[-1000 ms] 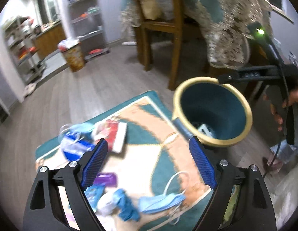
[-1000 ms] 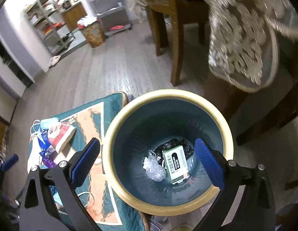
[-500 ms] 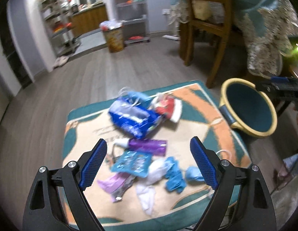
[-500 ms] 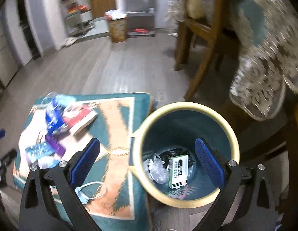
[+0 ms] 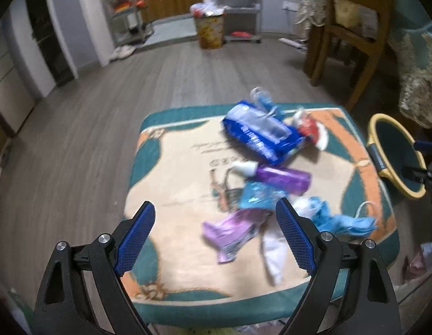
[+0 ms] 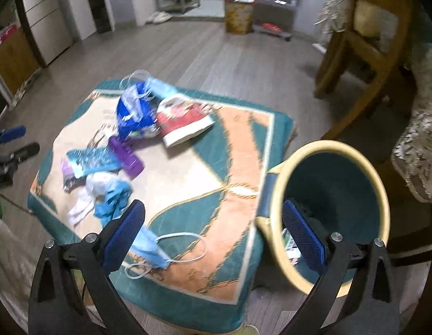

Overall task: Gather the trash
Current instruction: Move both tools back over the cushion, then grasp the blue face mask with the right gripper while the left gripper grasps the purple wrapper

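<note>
A wood-plank floor carries a teal-bordered mat, and the mat serves as my landmark throughout. Beyond its far right corner stands a wooden chair; just off its right edge sits my target, the yellow-rimmed bin, tilted toward the mat.

Done so far, as I judge it: the bin already holds some items, only partly visible low inside it past my right finger.

Left to do: most of the litter lies on the right half of the mat. Toward the far edge lies a blue packet with a red-and-white packet touching it on the bin side. Nearer the mat's middle lie a purple bottle, a light-blue foil wrapper and a lilac wrapper. Toward the near edge sit a white scrap, crumpled blue gloves and a face mask with loose white ear loops. I judge the task well short of half complete.

My left gripper hovers above the mat's near edge, fingers spread wide and empty, roughly lined up with the lilac wrapper. My right gripper hangs over the mat's bin-side near corner, likewise spread and carrying nothing; the mask lies closest to it.
</note>
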Action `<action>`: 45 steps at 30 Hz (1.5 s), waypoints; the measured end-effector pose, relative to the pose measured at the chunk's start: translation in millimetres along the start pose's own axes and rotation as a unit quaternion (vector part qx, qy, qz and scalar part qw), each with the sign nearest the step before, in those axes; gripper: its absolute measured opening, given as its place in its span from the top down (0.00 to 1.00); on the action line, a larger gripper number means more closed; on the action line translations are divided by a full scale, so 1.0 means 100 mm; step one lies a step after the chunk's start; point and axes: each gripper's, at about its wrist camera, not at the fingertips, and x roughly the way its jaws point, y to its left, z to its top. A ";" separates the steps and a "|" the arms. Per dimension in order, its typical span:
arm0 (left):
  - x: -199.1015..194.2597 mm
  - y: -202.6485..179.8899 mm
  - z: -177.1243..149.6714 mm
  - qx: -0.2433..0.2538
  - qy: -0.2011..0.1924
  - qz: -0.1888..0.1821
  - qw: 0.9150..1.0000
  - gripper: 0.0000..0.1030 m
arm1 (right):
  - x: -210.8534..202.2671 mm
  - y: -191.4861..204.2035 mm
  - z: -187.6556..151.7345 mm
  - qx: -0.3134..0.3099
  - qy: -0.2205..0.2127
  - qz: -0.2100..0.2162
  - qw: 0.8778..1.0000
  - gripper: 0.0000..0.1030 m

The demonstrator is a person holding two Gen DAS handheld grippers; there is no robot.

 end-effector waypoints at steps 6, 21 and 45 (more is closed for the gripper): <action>0.22 0.19 -0.06 -0.025 0.053 0.001 0.998 0.15 | 0.21 0.35 -0.05 -0.055 0.034 0.034 0.997 0.06; 0.46 -0.03 -0.04 0.010 0.075 -0.011 0.997 0.15 | 0.69 0.93 -0.39 -0.186 0.146 0.075 0.969 0.81; 1.14 -0.27 -0.25 0.061 0.186 -0.025 0.980 0.50 | 0.47 0.15 -0.02 -0.019 0.064 0.074 0.995 0.92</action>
